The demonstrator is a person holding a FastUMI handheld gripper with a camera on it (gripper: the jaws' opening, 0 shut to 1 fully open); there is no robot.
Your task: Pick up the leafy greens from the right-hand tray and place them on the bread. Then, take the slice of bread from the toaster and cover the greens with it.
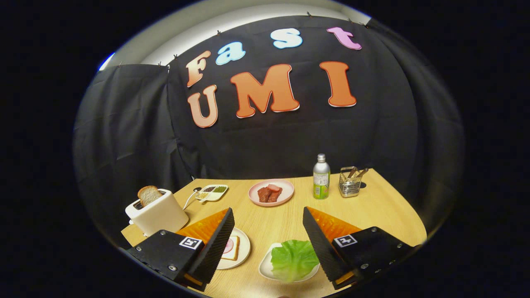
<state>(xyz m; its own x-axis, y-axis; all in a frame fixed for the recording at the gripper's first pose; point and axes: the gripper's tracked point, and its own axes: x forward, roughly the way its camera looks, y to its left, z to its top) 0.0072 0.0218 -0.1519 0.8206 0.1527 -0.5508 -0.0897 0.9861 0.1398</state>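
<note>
Fingers (268,242) of the gripper are held wide apart, released, with nothing gripped between them; two are counted, black and wedge-shaped with orange sides. One crinkled green lettuce leaf (294,259) is seen lying on one small white tray (265,269), set between the two fingers and closer to the right one, whose inner edge overlaps it. One slice of bread with a pink round topping (231,247) is laid on one round cream plate (243,252), just beside the left finger and partly hidden by it. One white toaster (159,215) is placed on the light wooden counter (381,211) beyond the left finger, and one slice of browned bread (148,194) is seen standing upright in its slot. Farther back, one pink plate (287,192) carrying a few pieces of reddish meat (269,193) is set near the middle. One white divided dish (212,193) with small heaps of seasoning is seen between it and the toaster. One silver bottle with a green label (321,177) and one wire basket (350,185) holding utensils are stood to the right of the pink plate.
</note>
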